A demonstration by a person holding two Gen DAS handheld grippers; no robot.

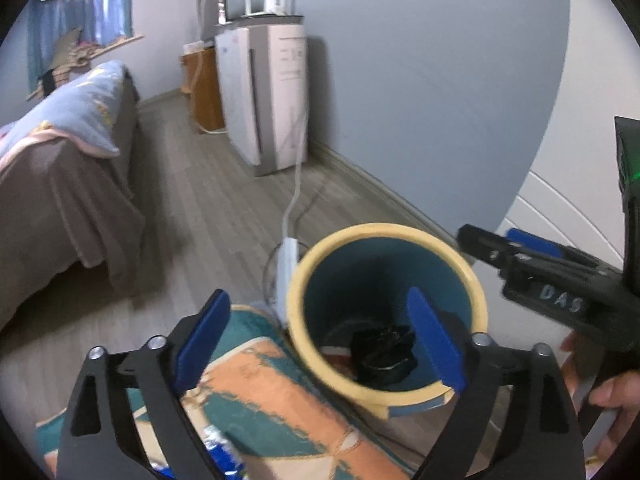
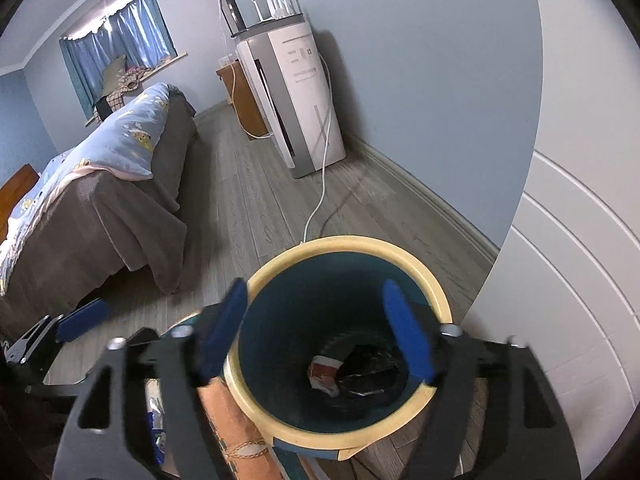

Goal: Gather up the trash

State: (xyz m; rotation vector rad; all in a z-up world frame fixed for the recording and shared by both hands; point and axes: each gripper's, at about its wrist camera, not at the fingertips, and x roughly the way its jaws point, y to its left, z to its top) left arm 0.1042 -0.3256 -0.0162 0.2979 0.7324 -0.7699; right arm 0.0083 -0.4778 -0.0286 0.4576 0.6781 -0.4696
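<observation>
Right wrist view: both hand-held grippers hang empty over the trash bin, with rubbish lying at its bottom.

Judging by this, a drop-off step looks finished. The right hand-held gripper point(image 2: 316, 330) stands wide open above the yellow-rimmed teal bin point(image 2: 434, 292), nothing between its blue pads; a black crumpled bag point(image 2: 370, 374) and a red-and-white wrapper point(image 2: 324, 372) rest on the bin floor. The left hand-held gripper point(image 1: 320, 340) is likewise spread wide and holds nothing, its right finger point(image 1: 434, 336) over the bin mouth, its left over the patterned rug point(image 1: 256, 392) beside the bin. Next would come a swing away from the bin to seek more litter; a shiny blue-and-silver scrap point(image 1: 218, 450) on the rug, low between the left jaws, seems a likely candidate, calling for a lowered, centred approach before closing.
</observation>
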